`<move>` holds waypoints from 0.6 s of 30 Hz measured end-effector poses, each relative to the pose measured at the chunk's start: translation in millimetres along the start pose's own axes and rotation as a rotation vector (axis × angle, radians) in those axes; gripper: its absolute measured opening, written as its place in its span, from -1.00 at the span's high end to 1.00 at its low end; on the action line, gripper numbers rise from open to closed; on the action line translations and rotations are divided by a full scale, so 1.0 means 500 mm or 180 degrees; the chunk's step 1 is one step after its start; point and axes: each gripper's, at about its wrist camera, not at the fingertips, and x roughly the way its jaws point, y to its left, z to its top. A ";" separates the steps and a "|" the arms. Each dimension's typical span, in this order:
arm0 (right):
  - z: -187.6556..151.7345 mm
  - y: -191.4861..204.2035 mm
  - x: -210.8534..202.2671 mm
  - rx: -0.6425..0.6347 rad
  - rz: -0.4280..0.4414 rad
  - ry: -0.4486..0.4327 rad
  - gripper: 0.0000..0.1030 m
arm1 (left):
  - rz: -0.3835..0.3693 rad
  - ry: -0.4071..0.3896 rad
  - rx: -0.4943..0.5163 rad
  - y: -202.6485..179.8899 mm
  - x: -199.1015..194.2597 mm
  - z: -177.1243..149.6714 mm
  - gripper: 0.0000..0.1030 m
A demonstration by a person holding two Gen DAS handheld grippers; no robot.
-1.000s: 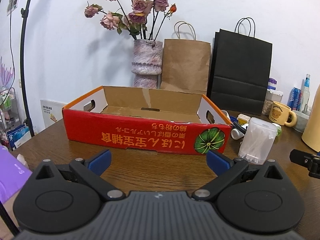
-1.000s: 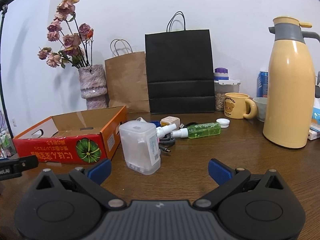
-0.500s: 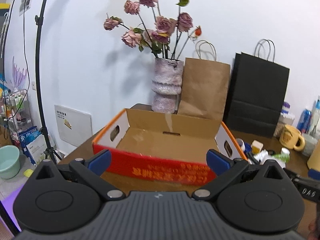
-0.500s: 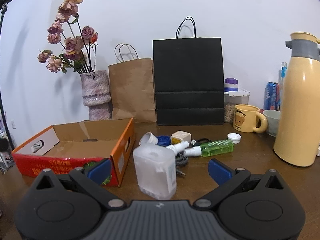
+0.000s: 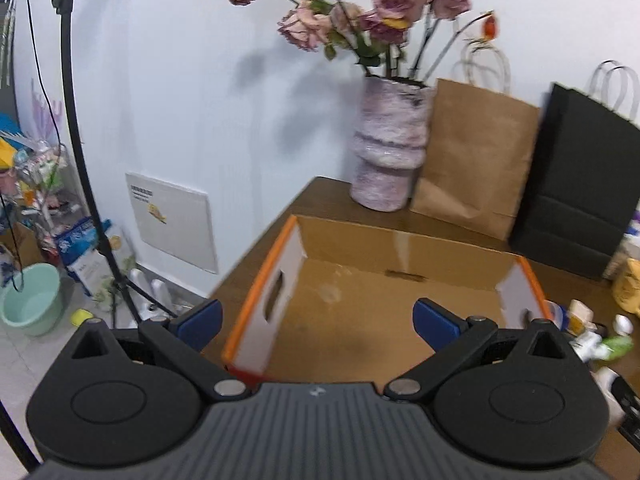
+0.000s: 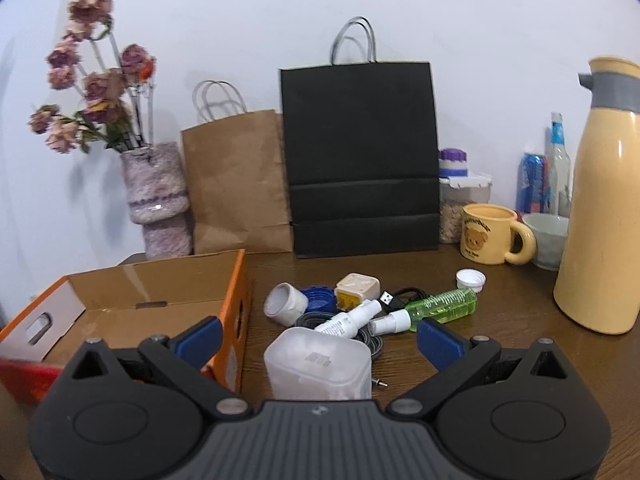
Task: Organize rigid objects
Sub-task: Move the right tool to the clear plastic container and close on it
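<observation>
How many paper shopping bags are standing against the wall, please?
2: the brown paper bag stands right of the vase, and the black paper bag stands beside it, left of the yellow mug. Others could be hidden behind them.

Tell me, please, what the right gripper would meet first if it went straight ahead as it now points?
Most likely the translucent plastic container, which sits directly between the open right gripper. Depth is unclear, but nothing appears nearer.

Black ribbed grippers (image 6: 318, 334), blue-tipped jaws, silver pivot screws.
</observation>
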 end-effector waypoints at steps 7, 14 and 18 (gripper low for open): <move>-0.012 0.003 0.042 0.0012 -0.0179 0.0082 -1.00 | 0.0293 0.0180 0.0007 0.017 0.124 0.051 -1.00; -0.021 0.003 0.073 -0.0002 -0.0322 0.0169 -1.00 | 0.0325 0.0322 -0.0242 0.060 0.224 0.053 -1.00; -0.026 0.005 0.086 -0.0026 -0.0360 0.0190 -1.00 | 0.0381 0.0369 -0.0447 0.096 0.250 0.039 -0.92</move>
